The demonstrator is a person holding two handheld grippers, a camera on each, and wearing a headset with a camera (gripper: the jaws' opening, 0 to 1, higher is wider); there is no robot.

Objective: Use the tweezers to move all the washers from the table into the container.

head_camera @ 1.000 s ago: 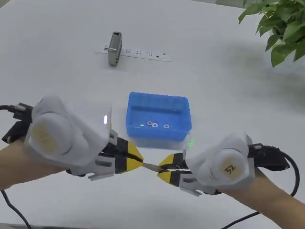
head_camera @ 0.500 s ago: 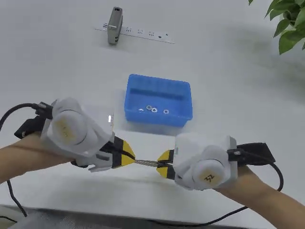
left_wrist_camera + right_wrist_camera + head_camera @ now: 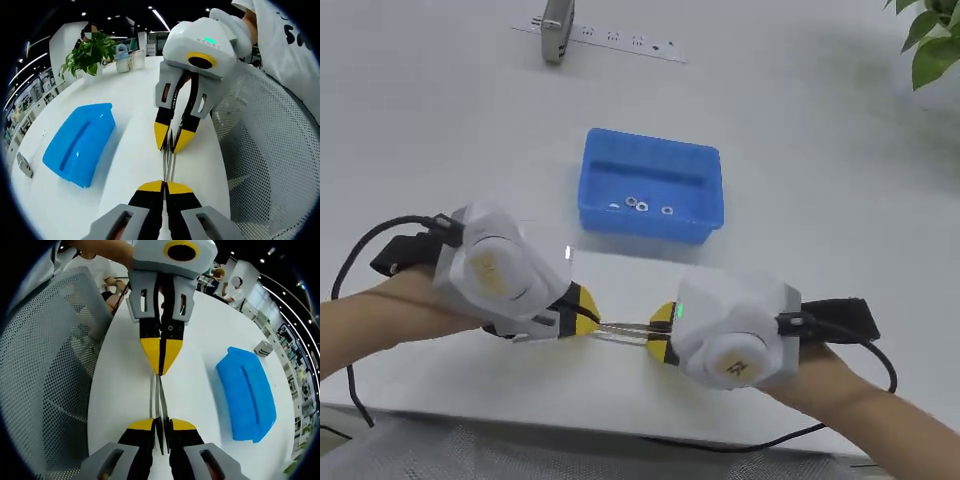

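Note:
Thin metal tweezers (image 3: 620,328) span the gap between my two grippers, low over the white table near its front edge. My left gripper (image 3: 582,312) is shut on one end and my right gripper (image 3: 660,335) is shut on the other. In the left gripper view the tweezers (image 3: 167,160) run from my left gripper (image 3: 164,187) up to the right gripper (image 3: 172,142). The right gripper view has the tweezers (image 3: 157,395) between my right gripper (image 3: 161,424) and the left gripper (image 3: 161,357). Behind them, the blue container (image 3: 650,165) holds several washers (image 3: 638,205).
A white power strip (image 3: 620,40) with a grey adapter (image 3: 553,15) lies at the far edge. Plant leaves (image 3: 932,40) hang at the back right. The table's front edge is just under the grippers, with a mesh chair (image 3: 260,150) beyond it.
Both grippers, still joined by the tweezers, have drawn back from the container toward the table's front edge. The head camera has shifted too.

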